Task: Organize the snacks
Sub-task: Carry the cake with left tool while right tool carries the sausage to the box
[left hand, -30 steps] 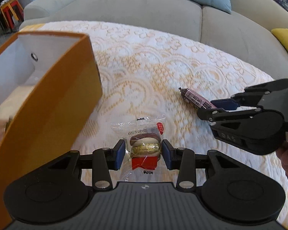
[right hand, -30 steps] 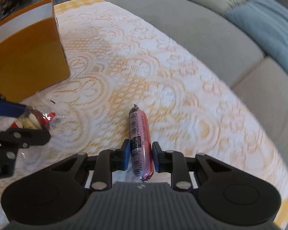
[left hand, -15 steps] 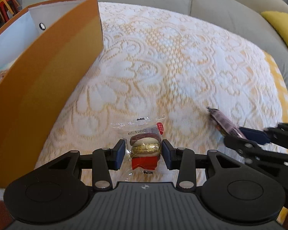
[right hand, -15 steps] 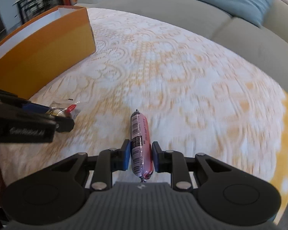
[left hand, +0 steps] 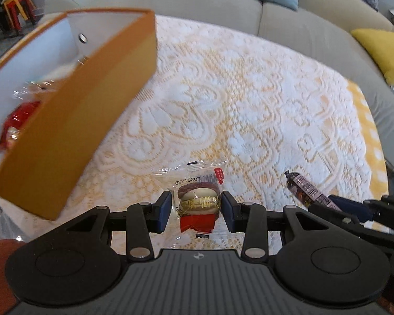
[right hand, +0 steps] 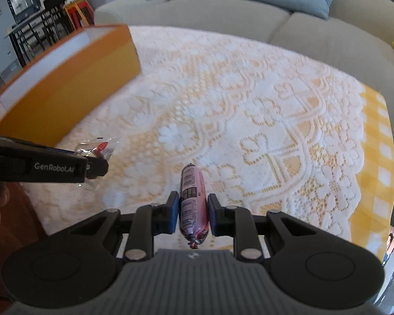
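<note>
Left gripper (left hand: 196,207) clamped on a clear-wrapped pastry (left hand: 199,202), orange box (left hand: 73,120) up ahead to its left, right gripper (right hand: 191,211) pinching a pink sausage stick (right hand: 192,204), both above the lace tablecloth (right hand: 249,110)

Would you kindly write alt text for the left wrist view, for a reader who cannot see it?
The left gripper grips a clear-wrapped snack cake above a lace tablecloth. An open orange box holding other snacks is at left; at right, the right gripper holds a sausage stick. A grey sofa sits behind.
</note>
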